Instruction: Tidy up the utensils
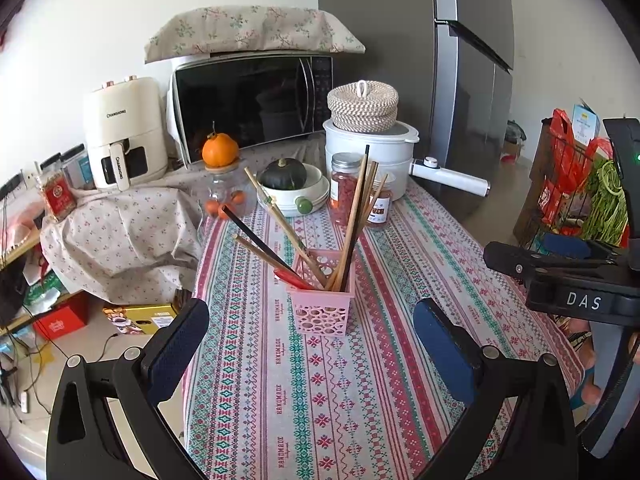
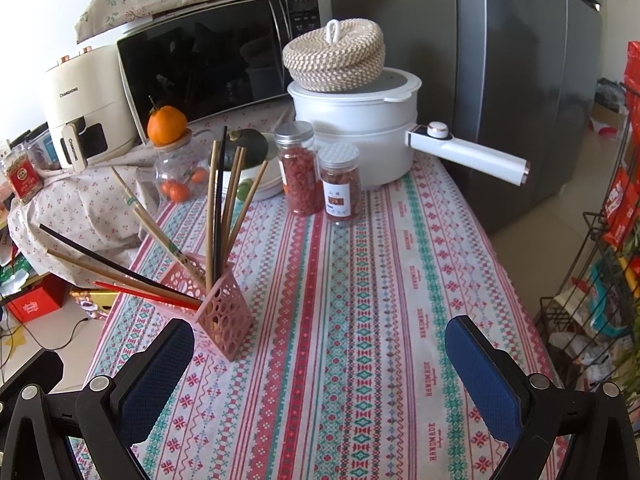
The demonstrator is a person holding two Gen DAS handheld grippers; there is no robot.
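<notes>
A pink perforated holder (image 1: pixel 324 300) stands upright on the patterned tablecloth (image 1: pixel 312 400). It holds several chopsticks (image 1: pixel 352 216), wooden, black and red, fanned out left and up. My left gripper (image 1: pixel 312 344) is open and empty, just in front of the holder. In the right wrist view the holder (image 2: pixel 224 312) stands at the left with the chopsticks (image 2: pixel 220 200) in it. My right gripper (image 2: pixel 320 364) is open and empty, above the cloth to the right of the holder. The right gripper's body also shows at the right edge of the left wrist view (image 1: pixel 576 280).
Behind the holder stand two spice jars (image 2: pixel 304 172), a white pot with a long handle (image 2: pixel 360 128) topped by a woven basket, a bowl with a squash (image 1: pixel 288 184), a jar with an orange (image 1: pixel 220 152), a microwave and an air fryer. A wire rack (image 2: pixel 600 260) stands right of the table.
</notes>
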